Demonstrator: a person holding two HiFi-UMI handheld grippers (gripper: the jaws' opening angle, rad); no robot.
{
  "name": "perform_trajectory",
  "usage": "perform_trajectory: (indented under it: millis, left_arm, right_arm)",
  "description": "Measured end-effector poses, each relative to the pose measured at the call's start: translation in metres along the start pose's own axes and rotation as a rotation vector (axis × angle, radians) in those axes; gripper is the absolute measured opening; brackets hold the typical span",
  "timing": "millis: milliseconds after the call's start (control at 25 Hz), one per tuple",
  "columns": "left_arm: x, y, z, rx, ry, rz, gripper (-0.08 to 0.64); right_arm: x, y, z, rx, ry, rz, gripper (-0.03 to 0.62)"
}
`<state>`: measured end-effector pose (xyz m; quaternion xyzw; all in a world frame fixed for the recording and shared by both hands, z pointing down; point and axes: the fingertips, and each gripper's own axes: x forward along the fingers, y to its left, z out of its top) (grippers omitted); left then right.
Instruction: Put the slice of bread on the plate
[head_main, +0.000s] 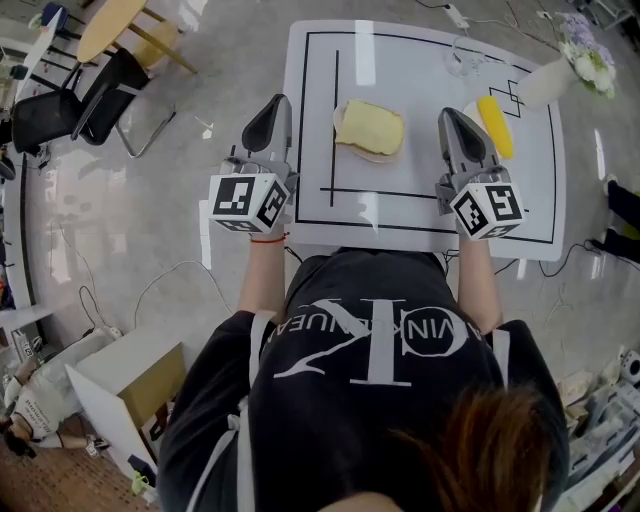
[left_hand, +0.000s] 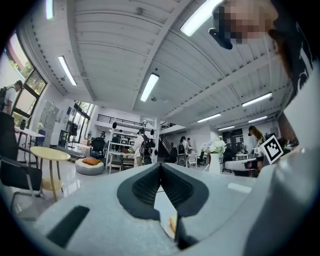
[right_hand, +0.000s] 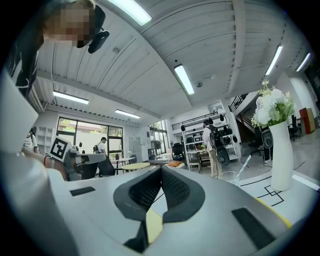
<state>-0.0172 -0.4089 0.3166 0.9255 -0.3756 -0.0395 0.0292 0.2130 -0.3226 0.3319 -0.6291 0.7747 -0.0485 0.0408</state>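
Note:
A pale yellow slice of bread (head_main: 369, 127) lies on a small plate (head_main: 378, 156) in the middle of the white table (head_main: 420, 215). My left gripper (head_main: 279, 101) hangs at the table's left edge, left of the bread, shut and empty. To the right of the bread my right gripper (head_main: 451, 116) hovers over the table, also shut and empty. In the left gripper view the jaws (left_hand: 161, 165) meet at their tips, and a sliver of bread (left_hand: 172, 223) shows under them. The right gripper view shows closed jaws (right_hand: 161, 168) with a yellow patch (right_hand: 152, 225) below.
A long yellow object (head_main: 495, 125) lies right of my right gripper. A clear glass (head_main: 465, 58) and a white vase of flowers (head_main: 575, 55) stand at the table's far right. Black chairs (head_main: 75, 105) and a cardboard box (head_main: 130, 385) stand on the floor to the left.

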Motion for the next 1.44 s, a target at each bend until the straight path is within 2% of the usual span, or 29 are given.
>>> perform_trajectory:
  millis: [720, 960, 1440]
  left_arm:
    - [0.003, 0.01, 0.005, 0.002, -0.015, 0.028, 0.011]
    - [0.005, 0.008, 0.007, 0.042, -0.024, 0.027, 0.011]
    - [0.009, 0.005, -0.001, 0.054, -0.011, 0.017, 0.011]
  right_arm:
    - [0.015, -0.004, 0.006, -0.004, -0.008, 0.02, 0.002]
    - [0.018, -0.005, 0.005, -0.005, -0.003, 0.022, 0.002]
    - [0.02, -0.008, -0.002, 0.008, 0.018, 0.025, 0.002]
